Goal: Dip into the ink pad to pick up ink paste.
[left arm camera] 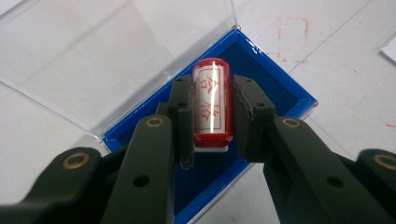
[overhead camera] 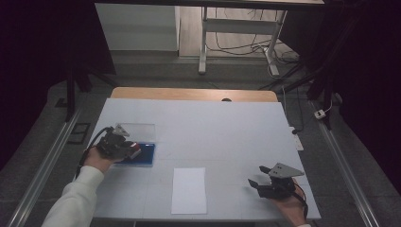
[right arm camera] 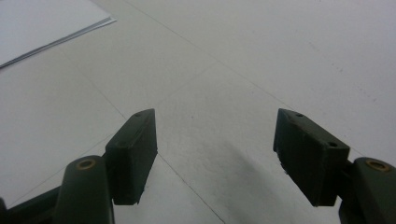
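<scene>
A red cylindrical stamp [left arm camera: 212, 102] with red characters on its white label sits between the jaws of my left gripper [left arm camera: 212, 114], which is shut on it. It hangs just over a blue-lined case [left arm camera: 285, 88] whose clear lid [left arm camera: 107, 56] lies open on the table. In the high view the left gripper [overhead camera: 124, 147] holds the stamp [overhead camera: 135, 150] at the case [overhead camera: 144, 153] on the table's left. My right gripper [overhead camera: 257, 178] rests open at the front right; its jaws [right arm camera: 215, 156] stand wide apart over bare table.
A white sheet of paper [overhead camera: 189, 190] lies at the front middle of the white table [overhead camera: 227, 127]; its corner [right arm camera: 42, 23] lies beyond the right gripper's jaws. Faint red stamp marks [left arm camera: 294, 37] lie on the table beyond the case.
</scene>
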Action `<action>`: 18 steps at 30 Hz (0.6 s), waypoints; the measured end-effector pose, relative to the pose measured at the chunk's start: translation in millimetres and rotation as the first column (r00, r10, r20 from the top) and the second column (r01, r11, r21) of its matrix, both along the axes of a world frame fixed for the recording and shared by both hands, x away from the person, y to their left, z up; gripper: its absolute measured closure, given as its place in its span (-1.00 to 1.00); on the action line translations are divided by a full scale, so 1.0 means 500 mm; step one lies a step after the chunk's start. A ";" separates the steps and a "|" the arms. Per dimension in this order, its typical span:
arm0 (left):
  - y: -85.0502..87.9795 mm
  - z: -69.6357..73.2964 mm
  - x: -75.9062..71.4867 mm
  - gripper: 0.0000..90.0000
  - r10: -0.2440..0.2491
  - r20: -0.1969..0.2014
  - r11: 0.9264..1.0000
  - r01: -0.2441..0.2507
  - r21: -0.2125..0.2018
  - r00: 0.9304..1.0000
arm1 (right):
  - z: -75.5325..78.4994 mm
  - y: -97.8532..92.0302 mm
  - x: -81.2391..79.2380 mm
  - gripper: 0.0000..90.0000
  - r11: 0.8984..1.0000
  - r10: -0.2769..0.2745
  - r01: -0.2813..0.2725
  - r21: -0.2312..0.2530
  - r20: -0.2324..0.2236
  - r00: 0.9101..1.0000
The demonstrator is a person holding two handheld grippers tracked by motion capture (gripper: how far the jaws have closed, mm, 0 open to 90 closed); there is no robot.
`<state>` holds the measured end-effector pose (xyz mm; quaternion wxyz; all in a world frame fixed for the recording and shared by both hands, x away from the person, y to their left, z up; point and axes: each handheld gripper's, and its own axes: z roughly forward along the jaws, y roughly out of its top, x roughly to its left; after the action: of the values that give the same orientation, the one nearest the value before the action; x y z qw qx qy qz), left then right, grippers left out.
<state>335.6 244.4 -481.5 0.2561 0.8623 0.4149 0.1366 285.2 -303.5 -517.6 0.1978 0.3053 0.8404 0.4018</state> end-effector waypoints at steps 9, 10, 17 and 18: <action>-0.005 0.007 0.012 0.58 -0.003 -0.051 1.000 0.005 0.030 0.999 | -0.001 0.001 0.001 -0.33 1.000 0.009 -0.008 0.009 -0.004 1.000; -0.006 0.008 0.014 0.58 -0.001 -0.058 0.999 0.003 0.033 0.998 | -0.001 0.001 0.001 -0.33 1.000 0.009 -0.008 0.009 -0.004 1.000; -0.020 0.006 0.020 0.58 0.019 -0.087 0.997 -0.012 0.074 0.996 | -0.001 0.002 0.000 -0.33 1.000 0.009 -0.009 0.003 -0.005 1.000; -0.020 0.006 0.020 0.58 0.019 -0.087 0.997 -0.012 0.074 0.996 | -0.001 0.002 0.000 -0.33 1.000 0.009 -0.009 0.003 -0.005 1.000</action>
<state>345.7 234.3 -478.5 0.2045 0.8731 0.4272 0.1157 285.0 -302.4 -518.0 0.1936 0.3029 0.8416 0.4031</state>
